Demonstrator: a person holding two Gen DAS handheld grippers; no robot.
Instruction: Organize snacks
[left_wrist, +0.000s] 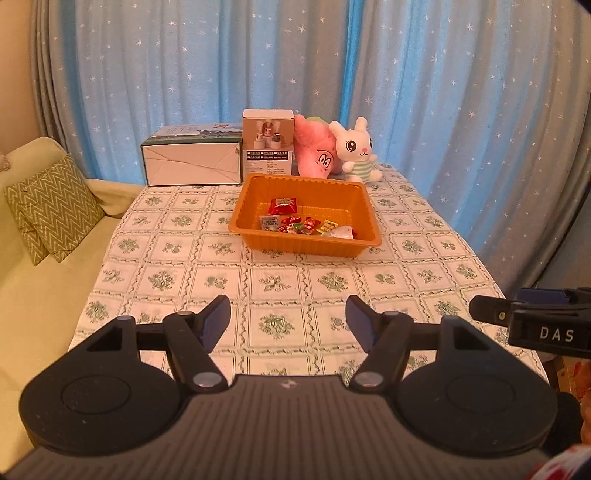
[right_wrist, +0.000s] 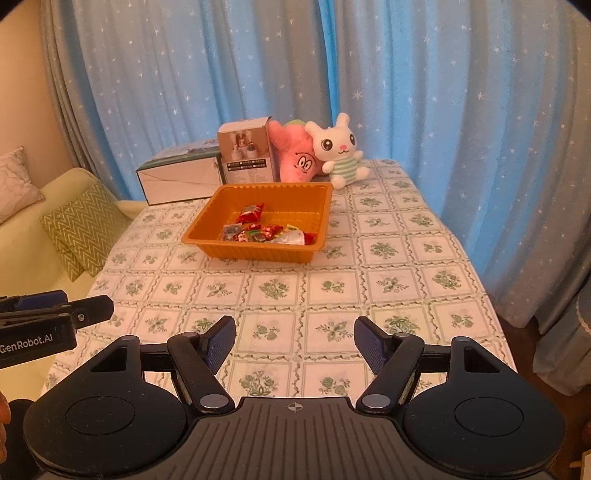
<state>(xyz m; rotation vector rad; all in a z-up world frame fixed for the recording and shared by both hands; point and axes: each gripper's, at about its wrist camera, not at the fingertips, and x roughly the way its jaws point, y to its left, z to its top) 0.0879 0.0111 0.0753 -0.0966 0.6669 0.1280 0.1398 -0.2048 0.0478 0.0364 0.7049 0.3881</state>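
Both grippers hang above the near end of the table, side by side and apart, each pointing toward the far end. The left gripper (left_wrist: 288, 317) has its jaws spread wide, with only flowered tablecloth (left_wrist: 280, 280) showing in the gap; it holds nothing and touches nothing. The right gripper (right_wrist: 294, 338) is the same: jaws wide apart, blue pads (right_wrist: 369, 345) bare, nothing between them.

The snacks (left_wrist: 304, 223) all lie inside the orange plastic tray (left_wrist: 255, 206), which sits toward the far middle of the table, well apart from both grippers. One red wrapped packet (left_wrist: 282, 206) lies by itself further back in the tray; the other small wrapped pieces, red, green, yellow and white, crowd along its near wall.

Beyond the tray, at the far edge, stand a low white box (left_wrist: 192, 162) on the left, a taller product carton (left_wrist: 267, 142) beside it, then a pink plush (left_wrist: 316, 155) and a white rabbit plush (left_wrist: 356, 151). A starred blue curtain (left_wrist: 258, 55) hangs behind. To the left is a pale sofa with a zigzag cushion (left_wrist: 51, 206).
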